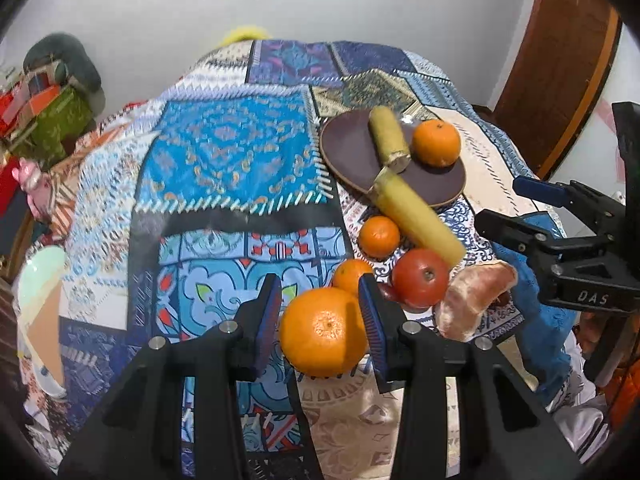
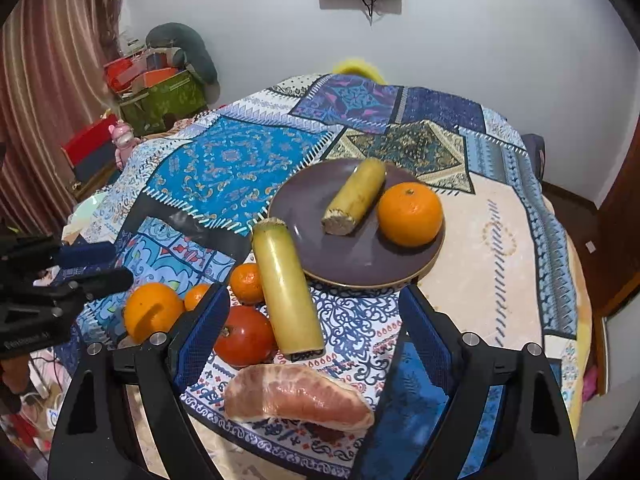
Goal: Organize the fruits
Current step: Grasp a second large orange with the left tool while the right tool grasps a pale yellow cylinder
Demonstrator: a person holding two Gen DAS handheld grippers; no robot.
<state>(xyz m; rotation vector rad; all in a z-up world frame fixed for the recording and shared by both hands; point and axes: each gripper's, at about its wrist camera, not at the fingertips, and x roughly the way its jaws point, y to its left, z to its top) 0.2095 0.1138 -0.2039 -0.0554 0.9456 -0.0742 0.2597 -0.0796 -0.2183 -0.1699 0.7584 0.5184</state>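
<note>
My left gripper (image 1: 320, 312) has its fingers around a large orange (image 1: 323, 330) on the patterned cloth; the pads stand at its sides, and contact is unclear. It also shows in the right wrist view (image 2: 154, 316). A dark plate (image 2: 304, 216) holds a yellow-green stalk piece (image 2: 354, 198) and an orange (image 2: 410, 214). A longer stalk piece (image 2: 286, 288), a tomato (image 2: 245, 336), two small oranges (image 2: 247, 283) and a peeled pomelo segment (image 2: 296, 398) lie in front of it. My right gripper (image 2: 314, 328) is open and empty above the segment.
The table (image 2: 500, 240) has a blue patchwork cloth and drops off at the near and right edges. Boxes and a pink toy (image 2: 124, 140) stand at the far left by a curtain. A wooden door (image 1: 560, 60) is on the right.
</note>
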